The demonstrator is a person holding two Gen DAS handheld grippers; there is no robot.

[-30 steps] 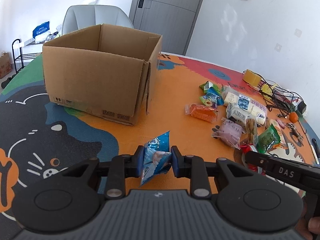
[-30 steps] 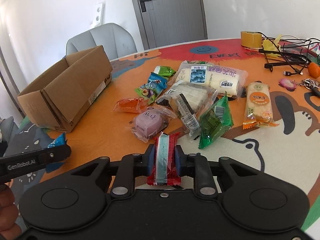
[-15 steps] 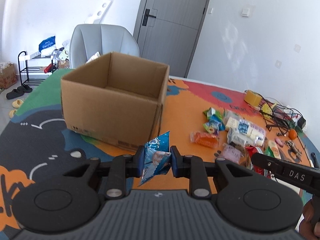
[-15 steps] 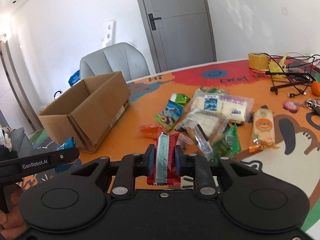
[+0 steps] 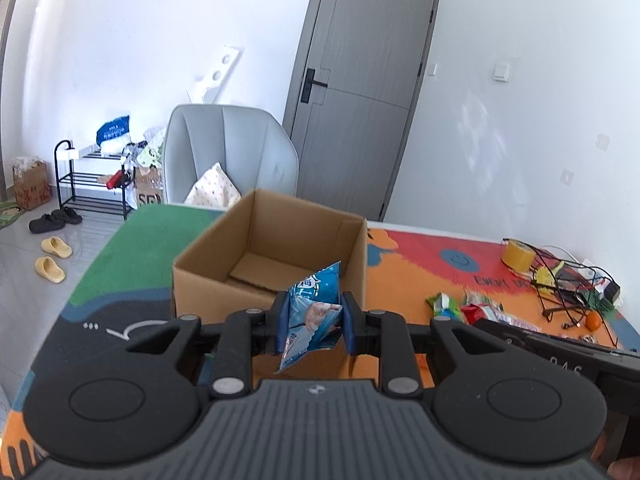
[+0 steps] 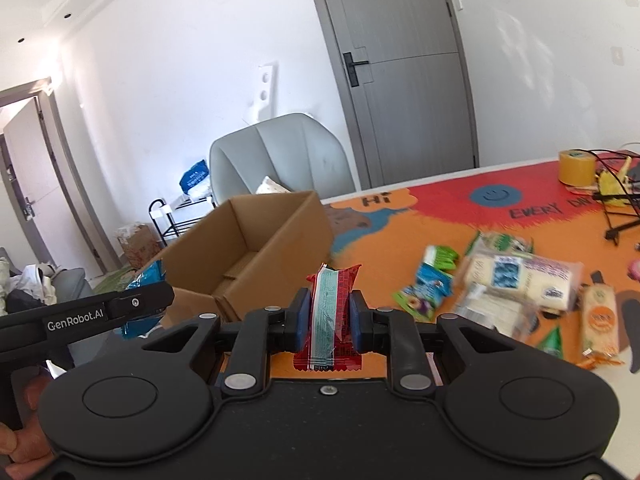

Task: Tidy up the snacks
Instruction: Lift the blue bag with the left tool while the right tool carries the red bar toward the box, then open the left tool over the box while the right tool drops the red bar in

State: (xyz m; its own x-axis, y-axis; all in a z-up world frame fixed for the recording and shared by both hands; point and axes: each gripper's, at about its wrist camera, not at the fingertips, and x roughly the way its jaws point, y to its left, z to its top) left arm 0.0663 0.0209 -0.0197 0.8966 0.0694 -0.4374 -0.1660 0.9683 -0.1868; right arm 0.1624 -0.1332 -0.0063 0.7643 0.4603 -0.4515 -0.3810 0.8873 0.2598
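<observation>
My left gripper is shut on a blue snack packet and holds it in the air just in front of the open cardboard box, above the box's near wall. My right gripper is shut on a red snack bar with a pale green stripe, held up in the air to the right of the box. The left gripper and its blue packet show at the left of the right wrist view. Several loose snacks lie on the table to the right.
The box stands on a colourful mat. A yellow tape roll, black cables and a small orange ball sit at the far right. A grey chair stands behind the table. The right gripper's body crosses the lower right.
Both grippers have risen with their snacks. The left one has moved closer to the box, so its inside now shows. The right one has swung left toward the box.
</observation>
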